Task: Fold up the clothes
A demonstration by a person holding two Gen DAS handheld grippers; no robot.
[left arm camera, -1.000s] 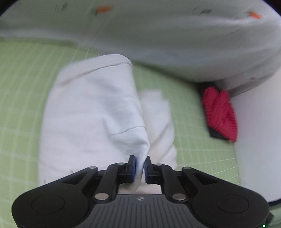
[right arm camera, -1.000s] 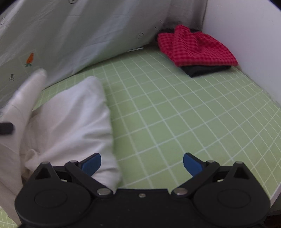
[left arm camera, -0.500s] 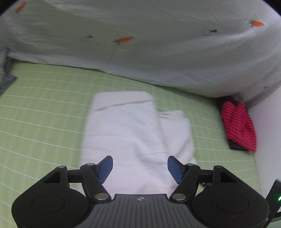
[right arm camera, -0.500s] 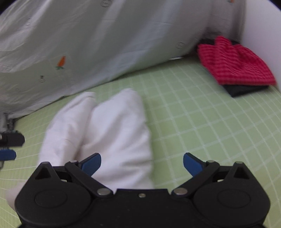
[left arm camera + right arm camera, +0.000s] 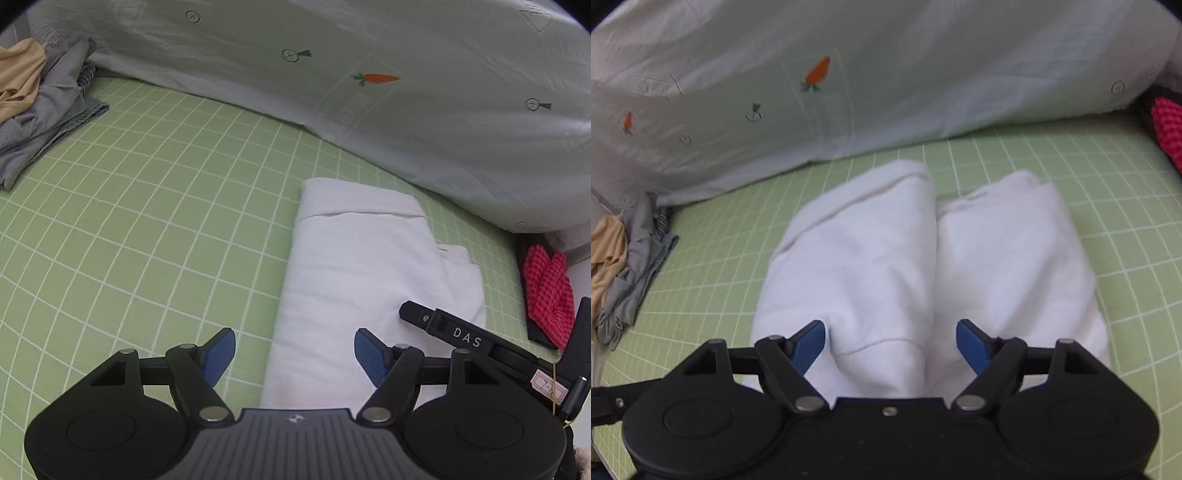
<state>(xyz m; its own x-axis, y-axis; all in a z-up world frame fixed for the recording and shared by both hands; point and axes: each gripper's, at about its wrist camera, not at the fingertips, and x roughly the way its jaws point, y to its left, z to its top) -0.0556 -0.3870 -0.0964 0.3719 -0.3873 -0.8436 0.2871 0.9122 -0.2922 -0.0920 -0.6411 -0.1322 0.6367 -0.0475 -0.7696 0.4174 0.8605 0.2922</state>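
A green gridded bed sheet (image 5: 147,206) lies below a pale carrot-print duvet (image 5: 369,92). At far left sits a grey and beige clothes pile (image 5: 40,107). The left gripper (image 5: 294,350) hangs wide open, empty. The folded white garment (image 5: 923,266) lies mid-sheet; the right gripper (image 5: 891,341) is closing above it, pads clear. Red checked cloth (image 5: 550,295) lies far right.

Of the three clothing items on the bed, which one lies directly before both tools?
The white folded garment; the red checked one and the grey-beige pile lie at the edges.

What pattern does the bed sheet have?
Light green sheet with a white grid of thin lines; clearest in the left wrist view.
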